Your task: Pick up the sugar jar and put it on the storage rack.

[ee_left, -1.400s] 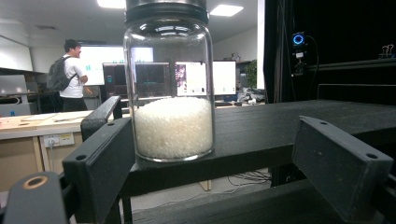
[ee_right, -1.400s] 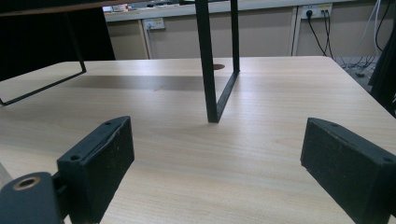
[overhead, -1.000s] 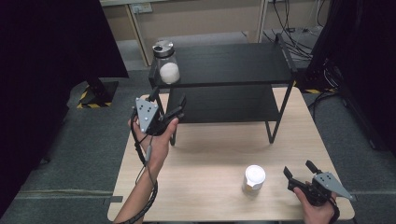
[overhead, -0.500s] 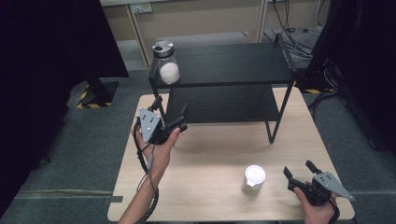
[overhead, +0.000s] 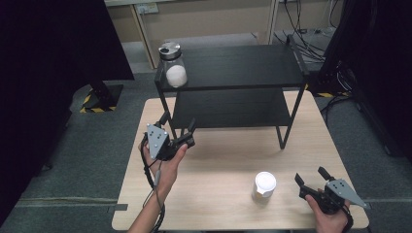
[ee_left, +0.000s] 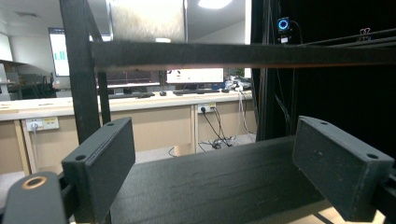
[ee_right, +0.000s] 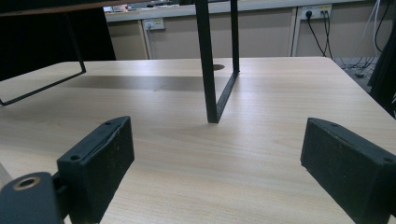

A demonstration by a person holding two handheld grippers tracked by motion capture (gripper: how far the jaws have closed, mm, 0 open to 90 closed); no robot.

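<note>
Left gripper (overhead: 176,127): jaws wide, nothing between them, held off the front left corner of the black two-tier metal shelf (overhead: 233,104). Right gripper (overhead: 311,177): jaws wide, empty, at the front right corner of the pale wooden table (overhead: 218,160). Small white lidded cup (overhead: 265,184): upright near the table's front edge, left of the right gripper. Clear glass jar with metal lid (overhead: 173,64): top tier, left corner.

— Jars? One glass jar (overhead: 173,65), metal-lidded, on the top shelf of the rack.
— Cups? One white cup (overhead: 265,185) on the counter (overhead: 218,160).
— Racks? One black rack (overhead: 233,82); two shelves on it, upper and lower.
— Counters? Just one, light wood.
— Grippers? Two: left gripper (overhead: 176,130) and right gripper (overhead: 311,175), one per hand.
— Fingers? Two black fingers (ee_left: 100,163) on each, four in all.
— Hands? Two.
</note>
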